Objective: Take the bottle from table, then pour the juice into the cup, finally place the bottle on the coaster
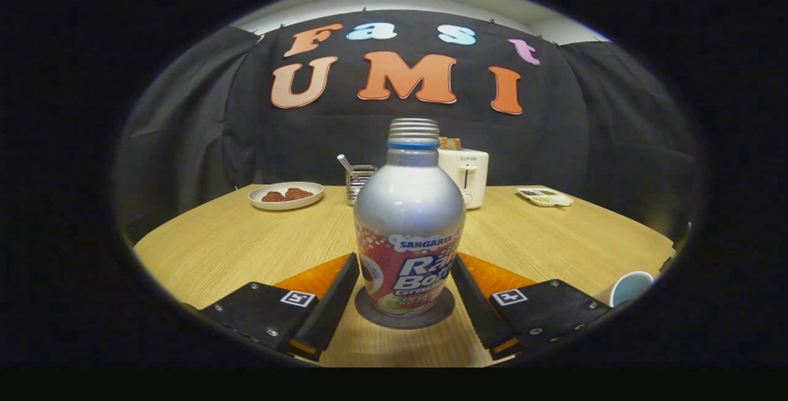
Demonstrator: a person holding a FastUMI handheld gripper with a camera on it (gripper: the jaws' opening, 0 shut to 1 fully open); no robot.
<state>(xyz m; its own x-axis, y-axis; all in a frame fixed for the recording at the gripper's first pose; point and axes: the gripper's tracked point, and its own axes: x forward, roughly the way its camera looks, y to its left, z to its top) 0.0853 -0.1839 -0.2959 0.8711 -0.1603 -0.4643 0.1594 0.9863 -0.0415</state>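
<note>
Bottle (409,228) upright on the coaster (404,315), between the fingers (337,293). Spread wide either side, maybe just brushing the label, gripping nothing. Metal body: stiff, slick, probably light after pouring. Best taken low around the labelled belly. Cup (629,287) off right.

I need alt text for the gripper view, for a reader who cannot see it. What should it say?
A silver bottle stands upright on a round dark coaster on a wooden table, between the open gripper's two black fingers, which flank it closely. A blue cup sits off to the right; a plate of food, a toaster and a small tray line the far edge.
</note>
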